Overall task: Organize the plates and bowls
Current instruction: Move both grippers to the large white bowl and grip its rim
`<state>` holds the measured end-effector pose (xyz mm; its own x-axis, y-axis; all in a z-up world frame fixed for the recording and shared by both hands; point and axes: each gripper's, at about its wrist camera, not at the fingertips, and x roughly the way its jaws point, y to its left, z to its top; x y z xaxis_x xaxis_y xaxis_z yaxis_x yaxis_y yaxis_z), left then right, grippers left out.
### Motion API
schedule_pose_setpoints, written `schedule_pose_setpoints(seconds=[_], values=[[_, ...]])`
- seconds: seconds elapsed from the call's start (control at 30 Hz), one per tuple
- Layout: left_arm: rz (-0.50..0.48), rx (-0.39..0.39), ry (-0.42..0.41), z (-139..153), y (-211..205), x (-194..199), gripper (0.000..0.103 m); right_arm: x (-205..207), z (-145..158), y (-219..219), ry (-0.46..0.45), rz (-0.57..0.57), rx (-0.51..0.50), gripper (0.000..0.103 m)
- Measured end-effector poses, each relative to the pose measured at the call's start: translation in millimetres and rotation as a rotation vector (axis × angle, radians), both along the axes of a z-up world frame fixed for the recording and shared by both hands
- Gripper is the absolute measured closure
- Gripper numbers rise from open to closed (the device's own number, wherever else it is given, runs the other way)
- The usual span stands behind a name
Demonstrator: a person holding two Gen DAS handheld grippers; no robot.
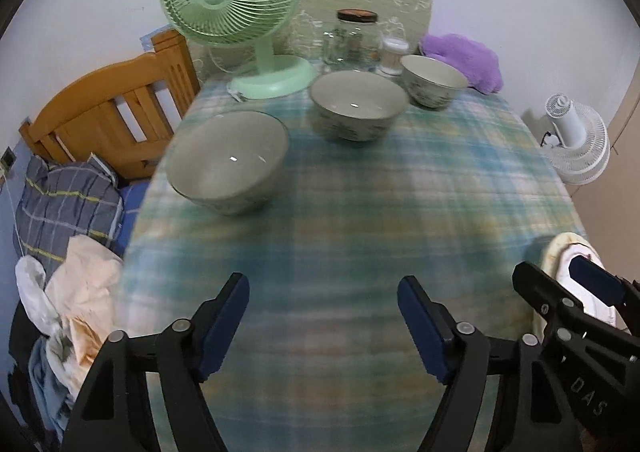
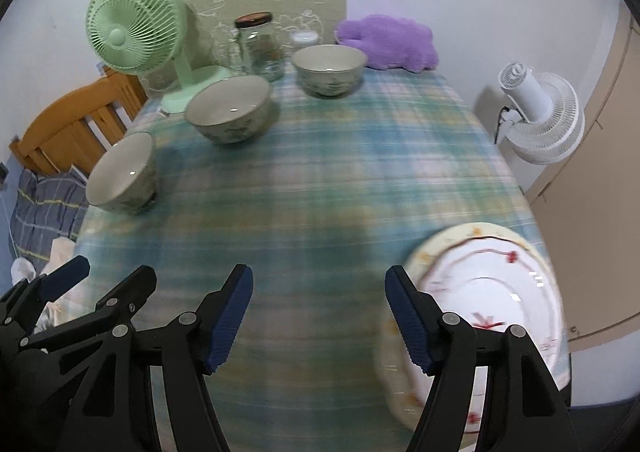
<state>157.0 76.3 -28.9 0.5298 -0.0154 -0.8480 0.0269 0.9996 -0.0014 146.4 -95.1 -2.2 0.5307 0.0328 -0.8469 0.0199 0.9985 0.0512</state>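
Both tongs, left (image 1: 322,326) and right (image 2: 319,318), are hanging released while white floral plates (image 2: 486,292) are sitting stacked (three grey ceramic bowls (image 2: 227,108) unstacked).

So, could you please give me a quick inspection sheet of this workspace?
Surface: checked tablecloth, mostly bare in the middle.
Job's things: three bowls apart, unstacked; stacked plates at the near right edge.
Clutter: green fan, glass jar, purple plush at the back.
Grippers: left gripper and right gripper open, holding nothing.
Cables: a cord at the white fan.
Surroundings: wooden headboard, bedding.
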Motion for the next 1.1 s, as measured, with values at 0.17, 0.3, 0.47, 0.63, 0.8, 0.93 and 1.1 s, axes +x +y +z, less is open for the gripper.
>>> schedule_pose_setpoints(seconds=[0.17, 0.3, 0.47, 0.63, 0.8, 0.93, 1.1], values=[[-0.007, -0.009, 0.000, 1.2, 33.7, 23.7, 0.031, 16.2, -0.8, 36.5, -0.011, -0.022, 0.003, 0.031], [0.002, -0.003, -0.015, 3.7, 55.8, 43.4, 0.032, 37.7, -0.3, 61.3, 0.003, -0.029, 0.027, 0.031], [0.038, 0.030, -0.029, 1.3, 84.0, 76.5, 0.033, 68.9, 0.8, 87.8, 0.004, -0.007, 0.041, 0.031], [0.093, 0.028, -0.035, -1.2, 109.2, 107.9, 0.037, 107.3, 1.9, 117.6, 0.006, 0.007, 0.073, 0.031], [0.097, 0.023, -0.020, -12.8, 126.0, 133.7, 0.043, 137.5, -5.3, 140.2, 0.004, 0.016, 0.076, 0.033], [0.085, 0.010, 0.012, -29.4, 135.2, 151.1, 0.049, 156.1, -15.1, 154.2, 0.015, 0.029, 0.067, 0.042], [0.060, -0.028, 0.068, -49.1, 140.5, 159.3, 0.064, 172.5, -33.4, 174.0, 0.053, 0.066, 0.064, 0.059]])
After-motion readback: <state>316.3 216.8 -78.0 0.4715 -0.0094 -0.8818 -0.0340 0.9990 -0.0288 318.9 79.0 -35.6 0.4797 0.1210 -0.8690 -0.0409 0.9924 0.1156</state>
